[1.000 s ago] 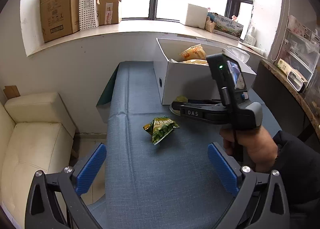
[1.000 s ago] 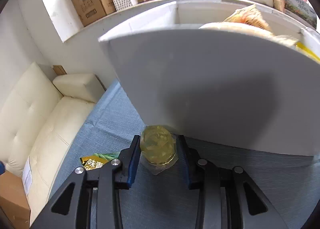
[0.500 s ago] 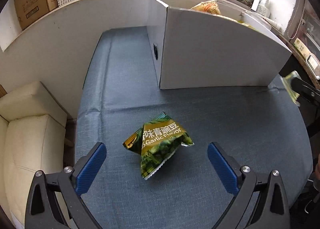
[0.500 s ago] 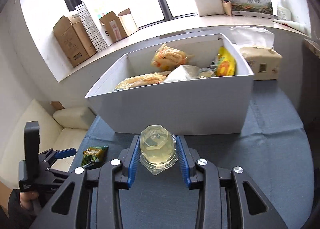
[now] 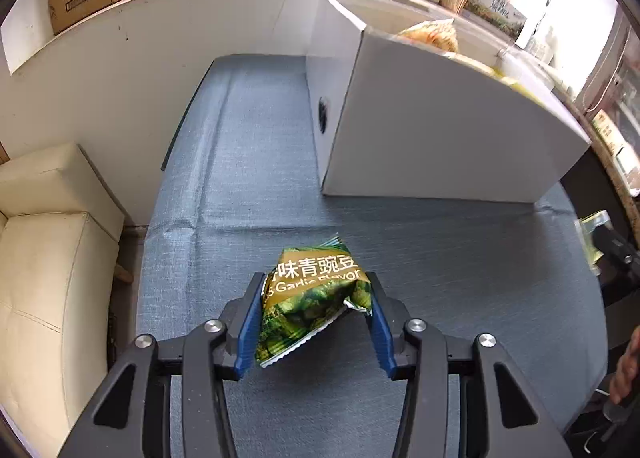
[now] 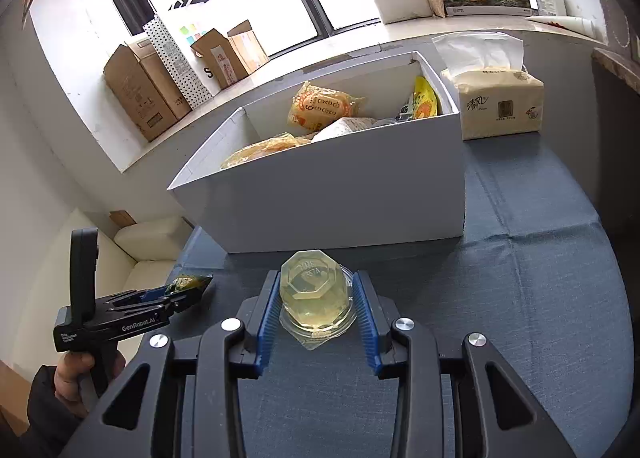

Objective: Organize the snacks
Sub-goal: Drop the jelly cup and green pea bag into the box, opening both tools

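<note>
The counter, under a blue-grey cloth, runs back to a white wall; its left edge drops beside a cream sofa, and bare cloth lies open between the tongs and the box. One white box stands at the back, open-topped. Only the right wrist view looks into it: at least four wrapped snacks lie inside, and one tissue pack sits just beside its right wall. The left wrist view shows the box's side and front walls. The left tongs are closed on one green pea packet, pads pressing both sides, low over the cloth. The right tongs clamp one clear jelly cup in front of the box.
</note>
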